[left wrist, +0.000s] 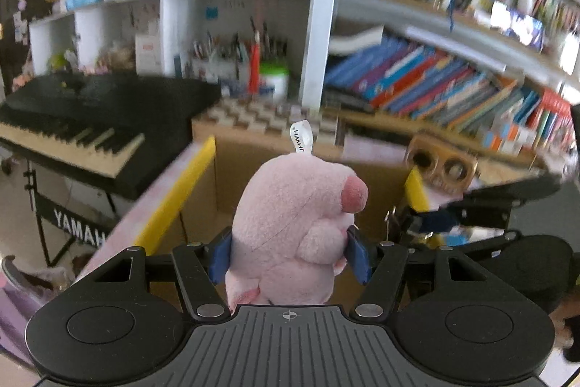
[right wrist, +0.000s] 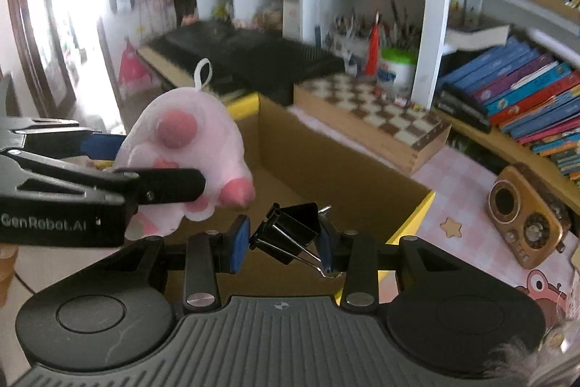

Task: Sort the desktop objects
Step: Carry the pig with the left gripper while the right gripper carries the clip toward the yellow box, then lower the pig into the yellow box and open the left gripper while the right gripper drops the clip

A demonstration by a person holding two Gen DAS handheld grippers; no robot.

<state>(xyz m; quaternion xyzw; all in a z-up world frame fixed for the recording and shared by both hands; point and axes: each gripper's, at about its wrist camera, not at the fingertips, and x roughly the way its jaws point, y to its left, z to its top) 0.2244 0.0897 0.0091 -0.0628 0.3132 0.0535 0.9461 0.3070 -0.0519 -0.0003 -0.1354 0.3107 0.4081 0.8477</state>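
Left wrist view. Your left gripper [left wrist: 290, 251] is clamped on the pink plush toy [left wrist: 290, 223], one blue pad on each flank, the toy upright with its white hang-loop on top. Beyond the fingertips lies the open cardboard box [left wrist: 232, 184], its yellow-edged flap off to the left of the tongs. To the right of the tongs your right gripper [left wrist: 427, 223] shows only in part, so you cannot tell its grip from here. Just beyond it sits a small gold radio [left wrist: 440, 169].

Right wrist view. Your right gripper [right wrist: 286, 242] stands narrow, its pads pinching a black binder clip [right wrist: 290, 229] that lies tilted between them, wire handles trailing toward the right pad. To the left of these tongs and slightly ahead, the left gripper [right wrist: 145, 165] carries the plush toy [right wrist: 188, 147] near the box's left edge. The cardboard box [right wrist: 326, 165] opens straight ahead of the fingertips — a chessboard [right wrist: 384, 122] lies beyond its far wall, the gold radio [right wrist: 525, 216] off to the right.

Step in hand, as judged: both items are held and brought to the box — the carry phase of sorting. The next move calls for bringing each pair of tongs fully over the opening, then spreading the pads one gripper at a time, keeping the two clear of each other.
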